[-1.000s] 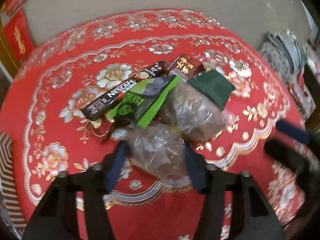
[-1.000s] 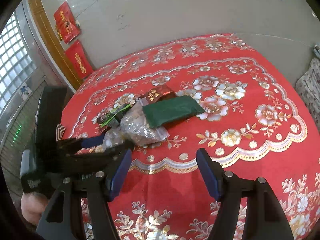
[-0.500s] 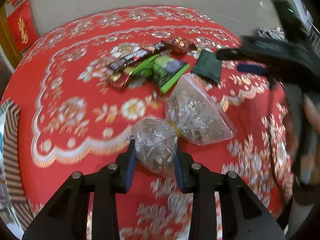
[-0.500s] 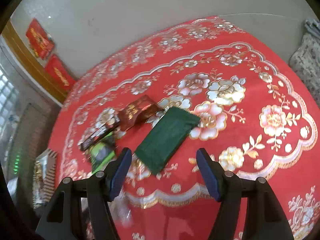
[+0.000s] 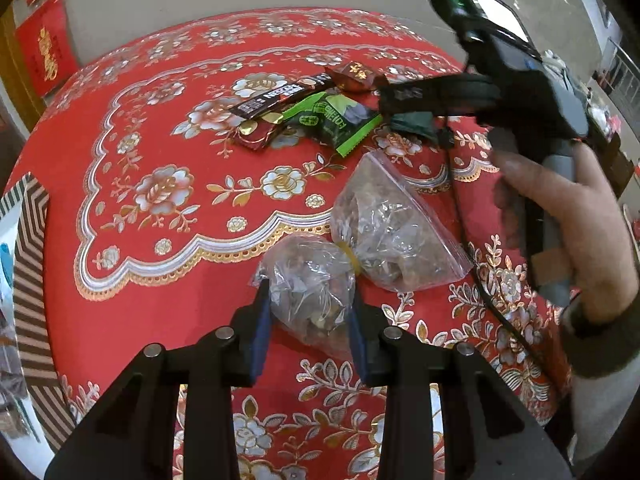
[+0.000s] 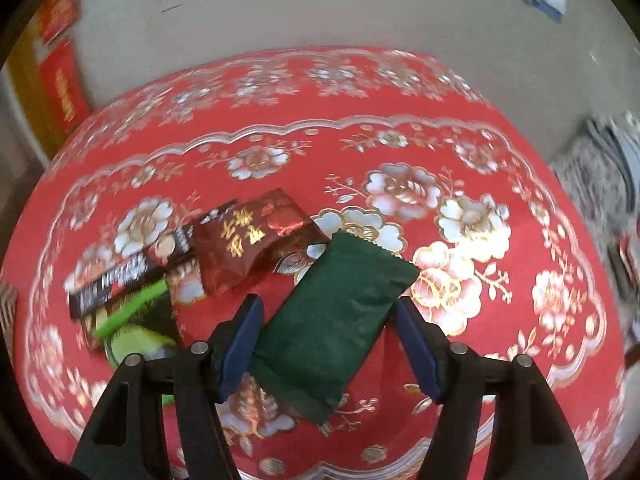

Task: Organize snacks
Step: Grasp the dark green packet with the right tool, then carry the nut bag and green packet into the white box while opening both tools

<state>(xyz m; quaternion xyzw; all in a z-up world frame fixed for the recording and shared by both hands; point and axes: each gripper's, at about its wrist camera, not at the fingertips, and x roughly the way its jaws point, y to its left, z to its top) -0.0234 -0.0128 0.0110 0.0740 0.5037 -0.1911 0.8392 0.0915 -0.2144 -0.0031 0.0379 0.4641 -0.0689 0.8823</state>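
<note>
Crinkly clear plastic fills my left claw [image 5: 308,320]: its 2 blue pads are clenched on the lower lobe of a clear bag of nuts [image 5: 316,292], pinched in the middle by a yellow band [image 5: 347,255], with the second lobe lying ahead and to the right on the cloth. I judge it light but lumpy and slippery, so the contents will shift; gripping nearer the band would likely hold best.

My right claw [image 6: 328,344] is spread wide, straddling the near end of a dark green snack packet [image 6: 336,320] that lies flat and slanted between the pads, neither pad touching it as far as I can tell. It looks soft, thin and light; I would close across its narrow width, near the middle.

Ahead and left of that claw sit a dark red foil packet [image 6: 248,248], a Nescafe stick [image 6: 120,276] and a bright green packet [image 6: 136,328], overlapping.

Everything rests on a round table under a red tablecloth [image 6: 500,360] with gold and white flowers, likely glossy. Beyond it are a pale floor and red hangings [image 5: 48,52] at the far left.
</note>
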